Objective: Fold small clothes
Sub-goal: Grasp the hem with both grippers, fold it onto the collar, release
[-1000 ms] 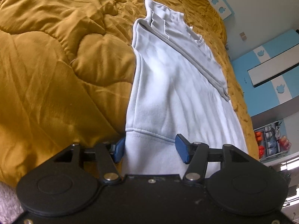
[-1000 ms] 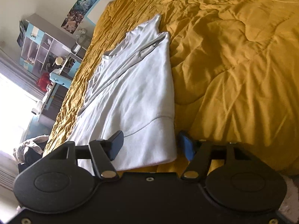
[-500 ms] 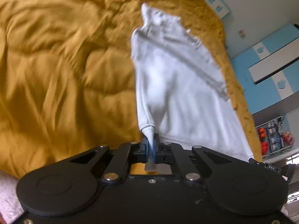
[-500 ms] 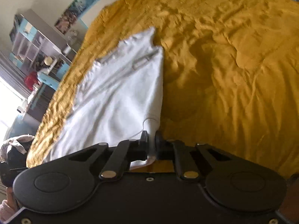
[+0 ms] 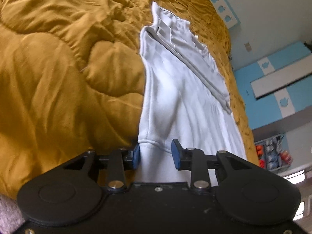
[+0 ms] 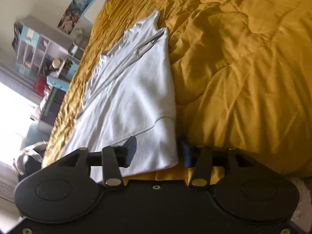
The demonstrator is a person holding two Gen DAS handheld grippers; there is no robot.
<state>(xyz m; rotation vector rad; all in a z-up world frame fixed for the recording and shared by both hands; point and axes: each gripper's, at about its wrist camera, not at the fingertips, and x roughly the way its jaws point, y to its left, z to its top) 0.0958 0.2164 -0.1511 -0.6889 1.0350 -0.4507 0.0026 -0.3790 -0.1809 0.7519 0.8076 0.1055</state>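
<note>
Both grippers have just let go. Half a second back each was pinched shut on a hem corner of the white top (image 5: 175,97); now their jaws have been opening and the cloth lies slack between them, unpressed. My left gripper (image 5: 155,154) stands at a narrow gap astride the hem's left corner, the fabric running between the blue pads without being squeezed. My right gripper (image 6: 157,152) is parted rather wider around the hem's right corner, its right pad just off the garment's edge.

The top lies flat on the mustard quilt (image 5: 58,78), hem toward the bed's near edge, collar toward the far side, a sleeve already folded in along its length. I read the pinch-and-release as a tug to square the hem — done, it seems. The lengthwise fold, hem up to collar, is not yet made, so I expect to need a fresh grip on these same corners.
</note>
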